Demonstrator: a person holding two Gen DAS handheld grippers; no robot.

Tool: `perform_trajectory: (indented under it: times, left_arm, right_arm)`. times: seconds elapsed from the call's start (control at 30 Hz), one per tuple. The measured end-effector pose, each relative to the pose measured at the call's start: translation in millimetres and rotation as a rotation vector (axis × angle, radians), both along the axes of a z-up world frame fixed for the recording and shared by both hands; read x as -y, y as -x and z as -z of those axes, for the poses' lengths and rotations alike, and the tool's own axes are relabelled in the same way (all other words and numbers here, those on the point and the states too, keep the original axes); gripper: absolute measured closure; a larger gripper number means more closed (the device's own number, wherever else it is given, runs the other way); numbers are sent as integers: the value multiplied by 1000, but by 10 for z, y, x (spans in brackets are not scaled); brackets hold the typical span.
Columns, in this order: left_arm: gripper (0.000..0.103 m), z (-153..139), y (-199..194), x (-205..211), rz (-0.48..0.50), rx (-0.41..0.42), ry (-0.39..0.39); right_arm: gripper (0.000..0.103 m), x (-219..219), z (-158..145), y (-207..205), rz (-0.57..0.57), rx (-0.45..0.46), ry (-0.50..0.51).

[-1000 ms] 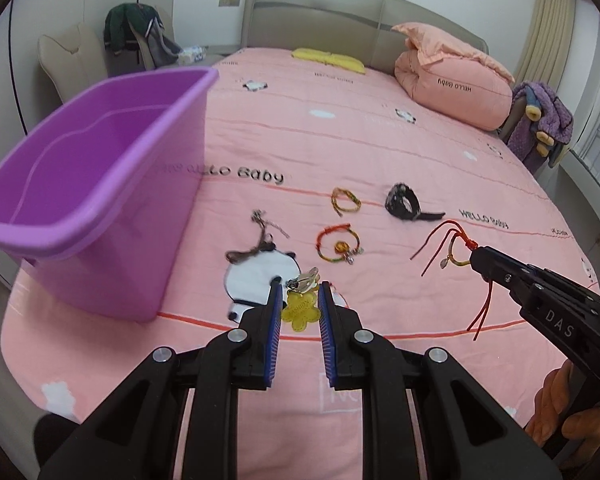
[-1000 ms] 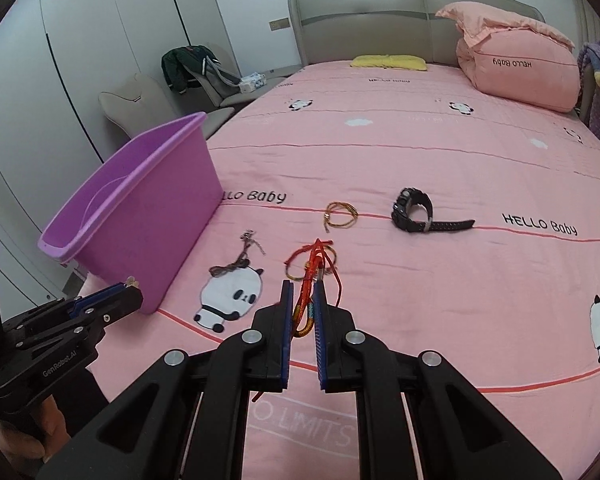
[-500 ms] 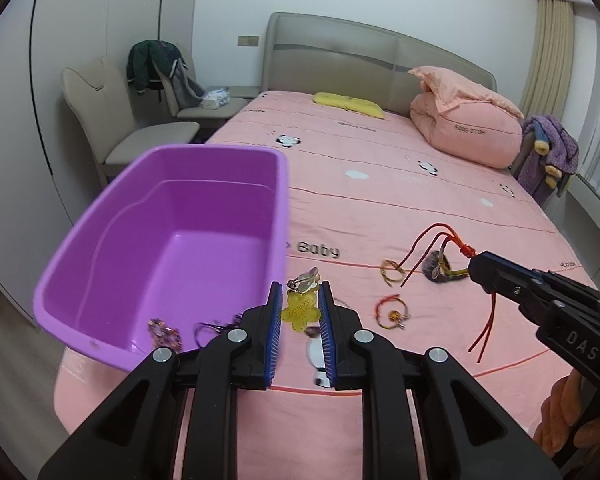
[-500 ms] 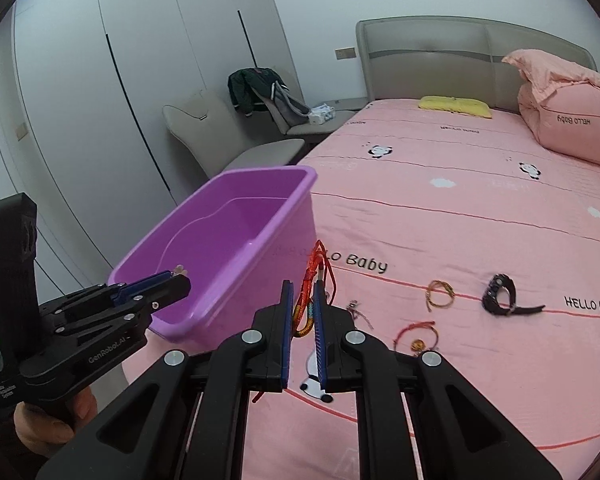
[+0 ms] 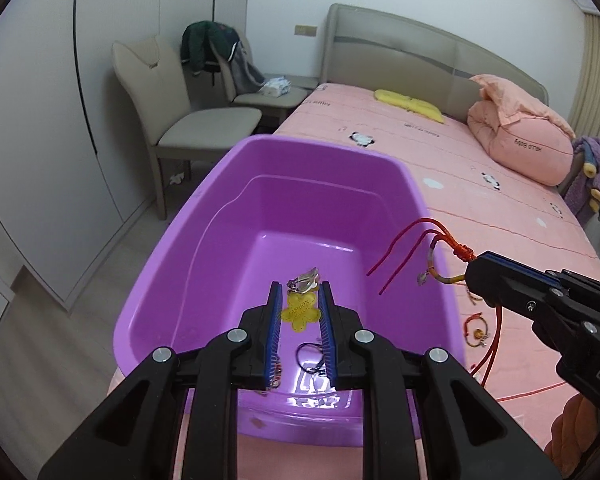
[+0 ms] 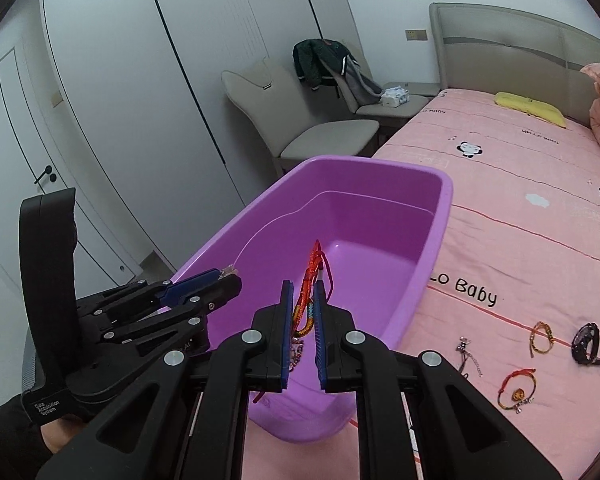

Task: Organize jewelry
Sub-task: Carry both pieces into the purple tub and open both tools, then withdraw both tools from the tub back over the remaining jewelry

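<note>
My left gripper (image 5: 300, 292) is shut on a yellow flower charm (image 5: 300, 309) with a silver clasp and holds it over the inside of the purple bin (image 5: 220, 216). My right gripper (image 6: 302, 292) is shut on a red braided cord bracelet (image 6: 310, 284) and holds it above the bin's near rim (image 6: 446, 204). The right gripper also shows in the left wrist view (image 5: 484, 280), the left gripper in the right wrist view (image 6: 226, 280). Small jewelry pieces (image 5: 310, 360) lie on the bin's floor.
On the pink bedspread (image 6: 520, 240) right of the bin lie a black watch (image 6: 588, 338), a gold bracelet (image 6: 540, 336), a red bead bracelet (image 6: 518, 390) and a thin chain (image 6: 466, 354). Beige chairs (image 5: 172, 100) and wardrobe doors (image 6: 100, 120) stand beyond the bin.
Both grippers have risen and swung left from the bedspread to above the purple bin, each still holding its piece. The bin's inside has come into view.
</note>
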State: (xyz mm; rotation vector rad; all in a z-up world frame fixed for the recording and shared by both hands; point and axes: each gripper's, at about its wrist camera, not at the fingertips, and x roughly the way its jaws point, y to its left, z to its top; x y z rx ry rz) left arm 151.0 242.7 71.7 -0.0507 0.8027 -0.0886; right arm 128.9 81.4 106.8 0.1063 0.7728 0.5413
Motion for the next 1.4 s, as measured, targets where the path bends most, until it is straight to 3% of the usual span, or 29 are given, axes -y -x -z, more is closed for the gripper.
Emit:
perform_trajectory:
  times: [0.27, 0.63, 0.7, 0.73, 0.77, 0.87, 1.07, 1.4]
  left_arm:
    - [84, 261, -217, -284, -37, -84, -19]
    - [83, 405, -310, -308, -23, -138, -54]
    - [71, 404, -339, -300, -29, -141, -61]
    - [57, 385, -330, -304, -36, -136, -67]
    - [43, 367, -311, -300, -48, -125, -77]
    - [20, 251, -216, -288, -80, -72, -110]
    - [11, 138, -94, -297, -129, -47, -126]
    - [9, 47, 80, -180, -122, -59, -111]
  right_arm:
    - [93, -334, 272, -285, -18, -93, 69]
    - [92, -388, 454, -472, 1, -147, 119]
    - [82, -389, 467, -494, 8, -144, 140]
    - [68, -383, 456, -489, 15, -135, 149]
    - [61, -371, 437, -477, 22, -123, 150]
    - [59, -288, 374, -432, 42, -88, 152]
    - [54, -121, 271, -288, 70, -68, 126]
    - [49, 68, 202, -32, 79, -56, 103]
